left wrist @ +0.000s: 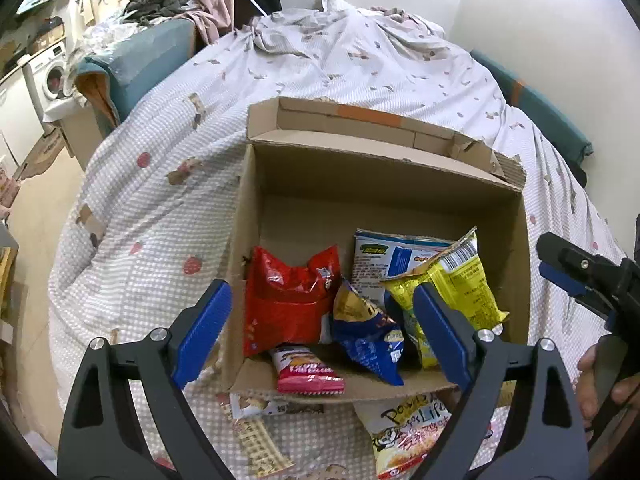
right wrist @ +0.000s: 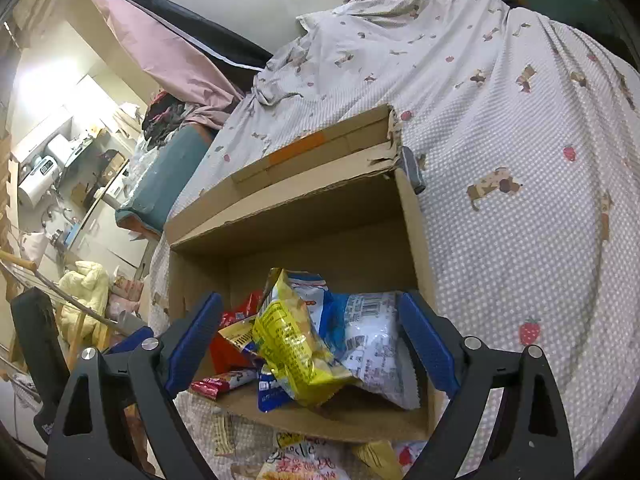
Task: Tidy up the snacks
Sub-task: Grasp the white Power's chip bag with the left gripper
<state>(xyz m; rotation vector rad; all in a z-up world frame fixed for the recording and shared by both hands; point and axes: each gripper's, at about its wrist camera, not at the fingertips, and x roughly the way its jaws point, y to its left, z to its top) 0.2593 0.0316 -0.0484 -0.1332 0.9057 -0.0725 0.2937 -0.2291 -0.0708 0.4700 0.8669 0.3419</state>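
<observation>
Both the left tongs (left wrist: pixel 322 330) and the right tongs (right wrist: pixel 310 340) gape wide and empty above the near edge of the cardboard box (left wrist: pixel 524 280) on the bed (left wrist: pixel 168 208). Inside the box lie a red bag (left wrist: pixel 288 304), a blue bag (left wrist: pixel 368 340), a yellow bag (right wrist: pixel 292 340) and a white-blue bag (right wrist: pixel 368 336). More snack packets (left wrist: pixel 404 440) lie on the bed just before the box.

Snack packets (left wrist: pixel 360 300) lie in the box (left wrist: pixel 520 264) on the bed (left wrist: pixel 160 208); others, apparently loose, before it.
</observation>
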